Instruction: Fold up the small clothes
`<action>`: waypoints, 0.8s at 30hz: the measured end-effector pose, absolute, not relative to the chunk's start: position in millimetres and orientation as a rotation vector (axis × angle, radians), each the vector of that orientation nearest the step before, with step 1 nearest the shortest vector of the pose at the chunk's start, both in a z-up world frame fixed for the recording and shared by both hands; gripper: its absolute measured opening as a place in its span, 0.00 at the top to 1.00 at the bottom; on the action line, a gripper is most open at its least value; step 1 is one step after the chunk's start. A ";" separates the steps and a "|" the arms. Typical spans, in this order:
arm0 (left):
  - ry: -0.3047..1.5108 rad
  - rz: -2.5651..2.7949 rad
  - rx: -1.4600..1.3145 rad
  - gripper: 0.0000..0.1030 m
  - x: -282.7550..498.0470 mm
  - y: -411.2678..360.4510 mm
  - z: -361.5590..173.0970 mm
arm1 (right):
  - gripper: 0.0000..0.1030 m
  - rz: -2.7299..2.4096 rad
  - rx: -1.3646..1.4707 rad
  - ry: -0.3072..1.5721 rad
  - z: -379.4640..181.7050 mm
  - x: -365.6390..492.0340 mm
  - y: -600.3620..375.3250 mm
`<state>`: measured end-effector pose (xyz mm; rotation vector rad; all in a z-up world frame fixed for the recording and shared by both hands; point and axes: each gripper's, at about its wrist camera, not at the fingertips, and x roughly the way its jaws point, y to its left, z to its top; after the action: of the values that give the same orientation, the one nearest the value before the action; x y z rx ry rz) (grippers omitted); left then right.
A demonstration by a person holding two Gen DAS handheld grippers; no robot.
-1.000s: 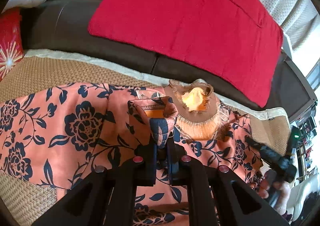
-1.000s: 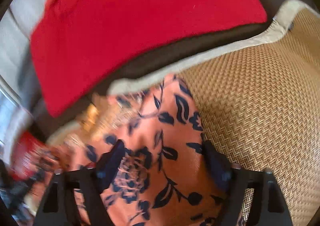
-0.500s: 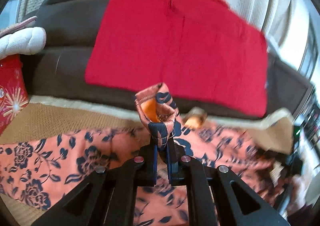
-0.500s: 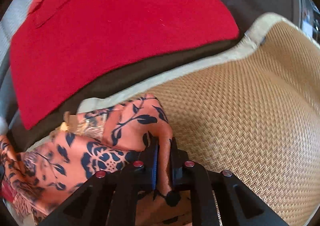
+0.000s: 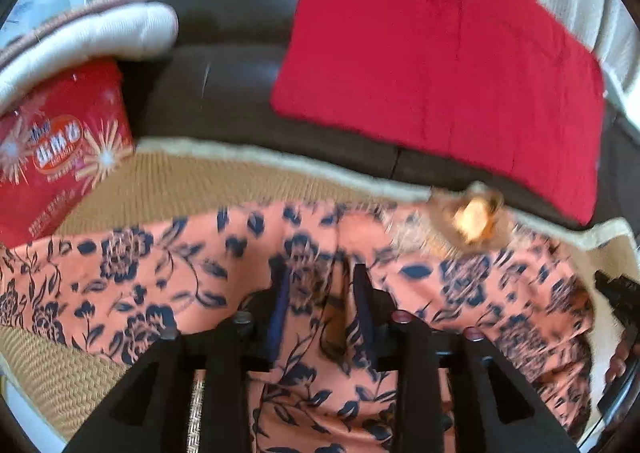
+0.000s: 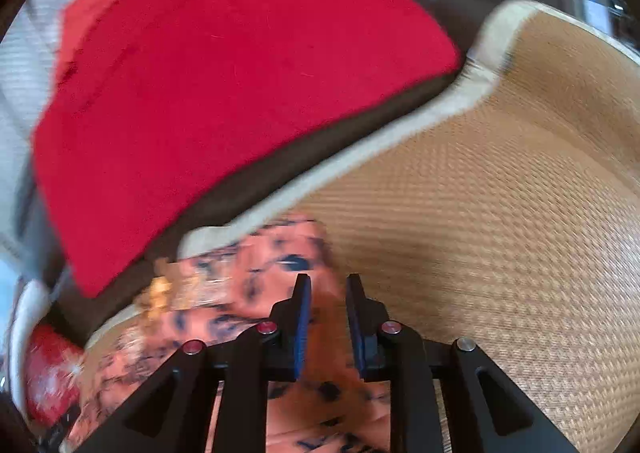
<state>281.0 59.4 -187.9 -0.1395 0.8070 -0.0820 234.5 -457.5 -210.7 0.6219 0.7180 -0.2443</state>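
Note:
An orange garment (image 5: 160,273) with dark blue flowers lies spread on a woven mat (image 5: 200,181). Its brown collar (image 5: 474,217) with a yellow patch points toward the sofa. My left gripper (image 5: 320,277) hovers over the middle of the garment. Its jaws are opening, with floral cloth in the gap and no pad pressing on it. In the right wrist view, my right gripper (image 6: 328,283) sits over the garment's (image 6: 248,285) edge next to bare mat (image 6: 500,213). Its jaws are also opening, with loose orange cloth between them. The right gripper's black body (image 5: 618,293) shows at the left view's right edge.
A dark brown sofa (image 5: 224,85) runs behind the mat with a red cloth (image 5: 440,53) draped on it. A red printed bag (image 5: 56,149) and a white cushion (image 5: 92,37) sit at the left. Bare mat stretches to the right of the garment.
The left gripper lifted a pinched fold of the garment, then let it go; its jaws now stand apart. The right gripper shut on the garment's edge, then parted. Both moved.

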 end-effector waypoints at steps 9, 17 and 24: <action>0.936 -0.246 -0.059 0.49 302.7 0.0 -228.0 | 0.79 0.214 0.430 0.889 -205.2 251.4 -350.2; 1.163 -0.226 -0.025 0.50 295.9 17.6 -264.3 | 0.79 0.328 0.378 1.112 -236.3 249.8 -351.2; 1.043 -0.264 -0.072 0.49 312.9 9.0 -248.9 | 0.79 0.304 0.516 0.889 -211.1 281.3 -360.9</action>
<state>312.9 9.0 -248.9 -0.0720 1.0429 -0.2645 281.3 -360.9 -211.1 0.5162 0.8887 0.3040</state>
